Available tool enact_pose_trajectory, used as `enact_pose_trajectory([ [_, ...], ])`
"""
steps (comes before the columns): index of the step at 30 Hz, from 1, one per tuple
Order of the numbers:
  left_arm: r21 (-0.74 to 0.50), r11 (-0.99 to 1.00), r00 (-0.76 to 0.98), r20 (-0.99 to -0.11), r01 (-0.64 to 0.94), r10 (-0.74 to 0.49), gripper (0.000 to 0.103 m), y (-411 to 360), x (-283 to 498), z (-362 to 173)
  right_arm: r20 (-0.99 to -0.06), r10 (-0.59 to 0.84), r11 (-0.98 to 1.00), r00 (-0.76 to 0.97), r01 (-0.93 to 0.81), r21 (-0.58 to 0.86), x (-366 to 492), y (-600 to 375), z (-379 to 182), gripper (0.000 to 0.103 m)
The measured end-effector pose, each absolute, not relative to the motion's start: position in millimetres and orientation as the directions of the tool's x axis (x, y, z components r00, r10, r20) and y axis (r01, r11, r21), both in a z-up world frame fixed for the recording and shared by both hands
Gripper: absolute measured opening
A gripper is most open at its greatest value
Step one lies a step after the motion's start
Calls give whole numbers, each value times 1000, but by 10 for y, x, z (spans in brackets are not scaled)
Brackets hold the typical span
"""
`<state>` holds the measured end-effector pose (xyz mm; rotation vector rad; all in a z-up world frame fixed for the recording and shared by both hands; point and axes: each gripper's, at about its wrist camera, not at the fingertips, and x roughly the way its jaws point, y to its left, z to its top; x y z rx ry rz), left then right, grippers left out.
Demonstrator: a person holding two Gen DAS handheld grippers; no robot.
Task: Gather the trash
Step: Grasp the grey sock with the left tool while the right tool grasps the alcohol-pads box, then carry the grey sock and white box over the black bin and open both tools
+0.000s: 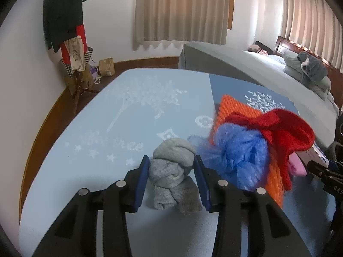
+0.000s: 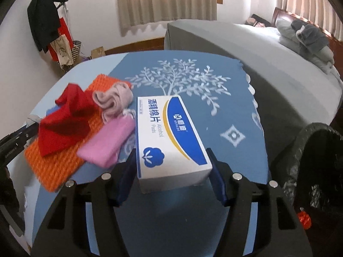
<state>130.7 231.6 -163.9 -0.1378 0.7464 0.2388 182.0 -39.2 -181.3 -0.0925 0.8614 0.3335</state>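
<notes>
One grey sock bundle (image 1: 171, 171) is clamped between the pads of the left gripper (image 1: 171, 180) on the bench (image 1: 75, 171). One alcohol-pad box (image 2: 171, 137) is squeezed by the half-closed right gripper (image 2: 173, 175). One bin (image 2: 317, 171) is seen at 3 o'clock, four cloths (image 2: 70, 128) at 10 o'clock.

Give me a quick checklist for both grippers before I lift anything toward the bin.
1. Left gripper pads touching both sides of the grey sock bundle: ok.
2. Right gripper closed on the alcohol pads box: ok.
3. Box free of the pink cloth beside it: cannot tell.
4. Blue plastic bag clear of the left gripper: cannot tell.
5. Black-lined bin open and unobstructed: ok.
</notes>
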Motion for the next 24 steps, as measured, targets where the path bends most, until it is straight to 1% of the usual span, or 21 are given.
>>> enact_pose_trajectory([
  [2,-38,966,698,-698,-257,158,46,2322,1337,-1659,-762,259,942,594,-330,63,1830,-394,-1835,62],
  [4,-36,965,696,-700,-258,160,48,2321,1356,-1665,-754,267,942,600,-329,72,1852,-399,-1819,73],
  [6,-37,965,689,-707,-259,158,51,2327,1377,-1681,-747,264,943,610,-328,66,1884,-380,-1803,76],
  [7,-36,965,684,-712,-261,158,53,2332,1385,-1692,-747,262,943,611,-326,64,1900,-374,-1803,76],
  [10,-36,964,668,-728,-262,154,53,2336,1409,-1732,-758,261,948,598,-308,83,1996,-382,-1846,76],
  [11,-36,965,667,-729,-259,152,53,2329,1406,-1736,-763,262,948,591,-306,88,2010,-384,-1858,76],
  [12,-37,966,668,-729,-256,149,53,2329,1403,-1736,-765,266,947,586,-306,95,2016,-390,-1866,70],
  [13,-41,967,668,-730,-253,144,49,2331,1401,-1738,-765,277,944,581,-312,105,2014,-393,-1869,61],
  [14,-41,966,668,-730,-255,145,47,2332,1394,-1740,-765,281,942,579,-317,107,2005,-392,-1863,61],
  [18,-57,964,684,-716,-258,140,42,2333,1332,-1702,-753,284,943,593,-315,107,1949,-423,-1801,59],
  [24,-58,963,725,-670,-264,159,42,2256,1172,-1509,-715,296,942,633,-316,111,1832,-516,-1568,56],
])
